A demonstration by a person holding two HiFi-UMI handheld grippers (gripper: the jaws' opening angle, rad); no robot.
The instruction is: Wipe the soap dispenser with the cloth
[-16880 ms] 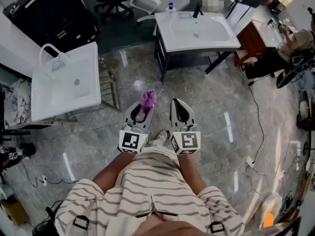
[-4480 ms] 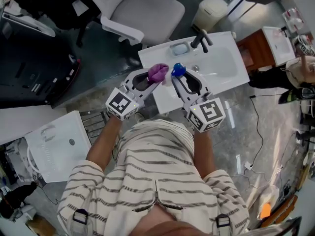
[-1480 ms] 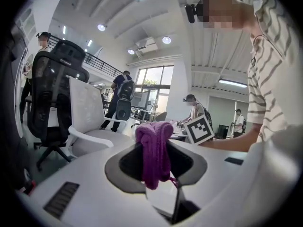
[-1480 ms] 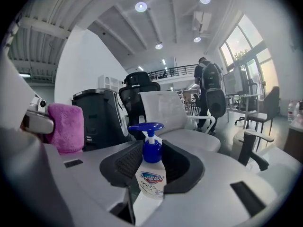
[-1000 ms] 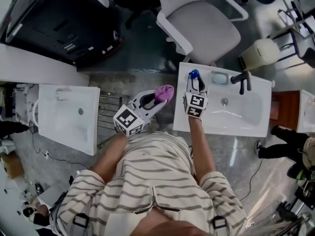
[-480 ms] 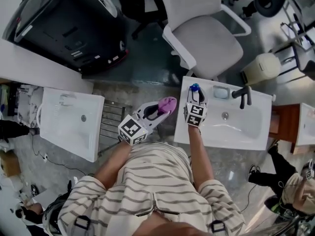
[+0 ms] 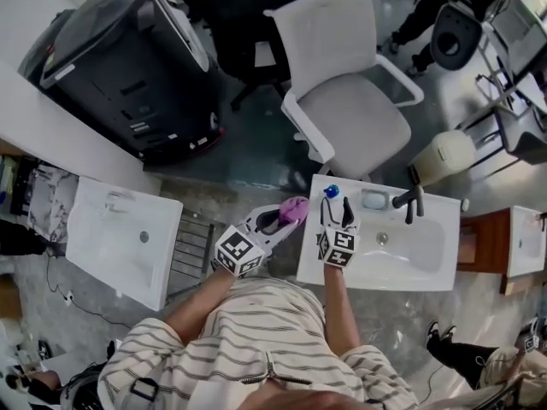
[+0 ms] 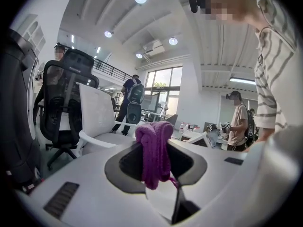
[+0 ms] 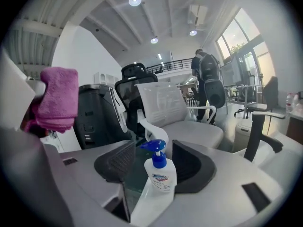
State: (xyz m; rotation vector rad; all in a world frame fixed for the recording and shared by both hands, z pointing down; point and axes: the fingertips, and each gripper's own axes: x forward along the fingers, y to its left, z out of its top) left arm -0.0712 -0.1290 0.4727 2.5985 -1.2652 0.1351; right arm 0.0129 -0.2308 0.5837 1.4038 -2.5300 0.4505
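On the washbasin [image 7: 410, 267] our right gripper [image 7: 339, 208] has just opened round the standing soap dispenser [image 7: 332, 193]; left gripper [image 7: 280, 220], nine o'clock, clamps the cloth [image 7: 296, 208] for wiping.

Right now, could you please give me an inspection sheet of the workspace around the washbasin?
Surface: white washbasin, right in front of the person.
Job's things: soap dispenser stands upright at the basin's far left corner; purple cloth is off the basin, held in the left gripper.
Clutter: soap dish and black faucet along the far edge.
Grippers: left gripper shut on the cloth; right gripper open, its jaws have just been opening, the dispenser stands between them unpressed.
Cables: nothing seen on the washbasin.
Surroundings: white office chair beyond the basin, second washbasin to the left, white bin, person with a backpack further off.
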